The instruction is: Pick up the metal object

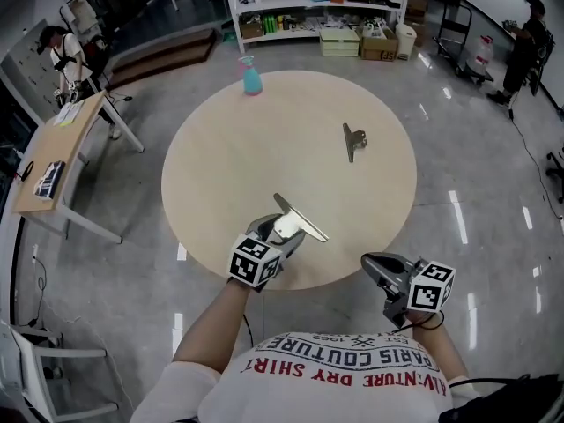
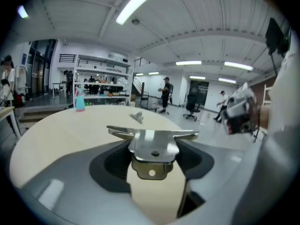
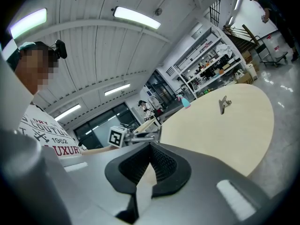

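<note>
Metal object (image 1: 301, 222): shiny flat bracket, held over the round beige table (image 1: 220, 148), near its front edge.
Left gripper (image 1: 282, 230): jaws clamped on the bracket.
Right gripper (image 1: 372, 263): jaws together, empty, just off the table.
Second clip (image 1: 352, 139): lying on the table, well apart.

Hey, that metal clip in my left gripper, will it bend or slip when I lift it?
Likely stiff: the metal clip looks like folded sheet metal, edges straight. Its polished faces may slide in the left gripper, so it could pivot.

White short-sleeve tee (image 1: 352, 368), red print. Left gripper (image 1: 284, 229) and right gripper (image 1: 366, 259): 2 grey bodies, black ribbed jaw pads (image 3: 163, 165), black-white square-marker cube (image 1: 256, 261) on each.
</note>
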`<state>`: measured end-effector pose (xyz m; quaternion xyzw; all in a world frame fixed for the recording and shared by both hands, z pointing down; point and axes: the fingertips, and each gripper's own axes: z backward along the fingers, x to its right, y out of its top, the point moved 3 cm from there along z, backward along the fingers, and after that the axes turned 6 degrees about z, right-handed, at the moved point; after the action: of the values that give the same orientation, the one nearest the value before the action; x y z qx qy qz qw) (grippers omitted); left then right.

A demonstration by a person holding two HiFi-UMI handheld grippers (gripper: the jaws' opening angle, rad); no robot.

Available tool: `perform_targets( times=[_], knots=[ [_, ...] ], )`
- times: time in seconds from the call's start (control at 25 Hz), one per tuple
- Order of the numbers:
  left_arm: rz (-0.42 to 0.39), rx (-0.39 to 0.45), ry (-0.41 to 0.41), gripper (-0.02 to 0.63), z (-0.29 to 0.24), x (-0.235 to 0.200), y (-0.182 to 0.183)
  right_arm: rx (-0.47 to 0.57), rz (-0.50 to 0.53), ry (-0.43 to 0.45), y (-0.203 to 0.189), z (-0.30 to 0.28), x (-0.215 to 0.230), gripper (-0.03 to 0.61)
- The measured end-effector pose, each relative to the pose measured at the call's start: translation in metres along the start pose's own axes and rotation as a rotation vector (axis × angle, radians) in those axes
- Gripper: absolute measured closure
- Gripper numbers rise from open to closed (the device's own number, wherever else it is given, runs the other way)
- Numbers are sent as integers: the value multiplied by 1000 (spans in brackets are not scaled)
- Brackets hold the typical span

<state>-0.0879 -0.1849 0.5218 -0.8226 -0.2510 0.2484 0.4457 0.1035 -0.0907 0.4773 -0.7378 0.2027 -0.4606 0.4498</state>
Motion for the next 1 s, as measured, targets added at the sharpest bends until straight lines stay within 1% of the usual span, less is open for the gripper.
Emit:
perform_targets(
  times=[0.04,0.12,0.2,0.28,0.4,0.48,0.76,1.0],
  knots=[
    [5,47,-30,330,9,12,14,2,7,4,2,-2,2,577],
    [-1,111,-78,330,22,33,33,5,29,10,7,-8,5,577],
    [-6,145,-110,330,32,47,39,7,56,16,13,-14,8,577],
    [-13,161,-124,330,37,55,39,12,74,28,17,-19,10,577],
    [-57,155,-106,330,38,59,36,16,87,39,22,-24,13,577],
    [-66,148,-103,330,36,59,33,14,93,42,24,-26,15,577],
    [-16,137,-98,330,34,58,24,-2,119,60,25,-29,16,578],
    [-11,130,-95,330,36,58,20,-36,155,79,21,-36,10,578]
  ],
)
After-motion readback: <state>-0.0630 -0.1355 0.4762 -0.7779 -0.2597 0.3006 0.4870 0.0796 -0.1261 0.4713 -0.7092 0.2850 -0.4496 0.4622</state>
